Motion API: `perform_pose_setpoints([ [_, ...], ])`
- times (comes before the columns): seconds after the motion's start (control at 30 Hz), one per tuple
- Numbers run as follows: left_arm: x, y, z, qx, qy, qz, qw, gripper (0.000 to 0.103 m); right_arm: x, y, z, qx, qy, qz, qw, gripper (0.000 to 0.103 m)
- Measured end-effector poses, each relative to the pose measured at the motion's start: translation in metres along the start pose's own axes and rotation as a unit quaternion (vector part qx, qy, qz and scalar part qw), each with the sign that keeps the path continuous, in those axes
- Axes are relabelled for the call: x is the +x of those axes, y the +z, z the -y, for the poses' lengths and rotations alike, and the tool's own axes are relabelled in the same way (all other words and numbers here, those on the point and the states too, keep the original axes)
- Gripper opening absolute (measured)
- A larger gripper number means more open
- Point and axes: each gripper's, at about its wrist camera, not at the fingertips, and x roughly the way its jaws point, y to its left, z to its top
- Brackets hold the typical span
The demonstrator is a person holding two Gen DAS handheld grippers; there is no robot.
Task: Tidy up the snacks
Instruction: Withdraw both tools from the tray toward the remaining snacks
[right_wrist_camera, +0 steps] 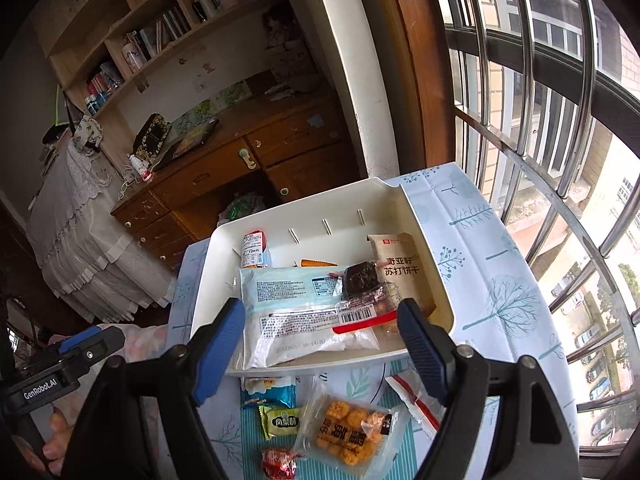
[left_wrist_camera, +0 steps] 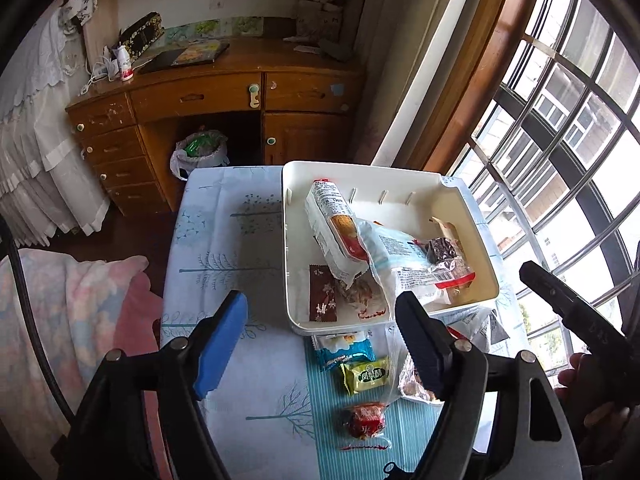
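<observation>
White tray [right_wrist_camera: 424, 240] of snacks, brown cracker pack [right_wrist_camera: 400, 268] visible only from right gripper [right_wrist_camera: 322, 344], left gripper [left_wrist_camera: 320, 340] marked GenRobot.AI, both spread apart, empty.

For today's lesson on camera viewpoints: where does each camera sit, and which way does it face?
Left wrist: rides the left hand-held gripper, looking forward and down at the white bin; its own open fingers show, and the right hand-held gripper at right.
Right wrist: rides the right hand-held gripper, facing the same bin; its open fingers and the left gripper show.
Shared: bin, green snack packet, wooden desk.
</observation>
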Motion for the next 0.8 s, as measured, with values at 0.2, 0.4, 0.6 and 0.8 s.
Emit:
perform_pose_setpoints([
  [0.2, -0.020, -0.015, -0.017, 0.003, -0.021, -0.002, 0.9998, 0.078, -0.027, -0.024, -0.012, 0.000, -0.018, 0.017, 1.000, 0.086],
  [0.4, -0.033, -0.032, -0.028, 0.006, -0.032, -0.006, 0.9994, 0.079, -0.048, -0.050, -0.019, -0.007, -0.033, 0.018, 0.999, 0.086],
  [0.6, -0.035, -0.046, -0.033, 0.000, -0.045, -0.019, 0.9988, 0.082, -0.063, -0.071, -0.020, -0.022, -0.044, 0.021, 0.999, 0.086],
  [0.8, -0.030, -0.061, -0.032, -0.011, -0.046, -0.044, 0.9979, 0.083, -0.074, -0.088, -0.012, -0.036, -0.058, 0.020, 0.997, 0.087],
])
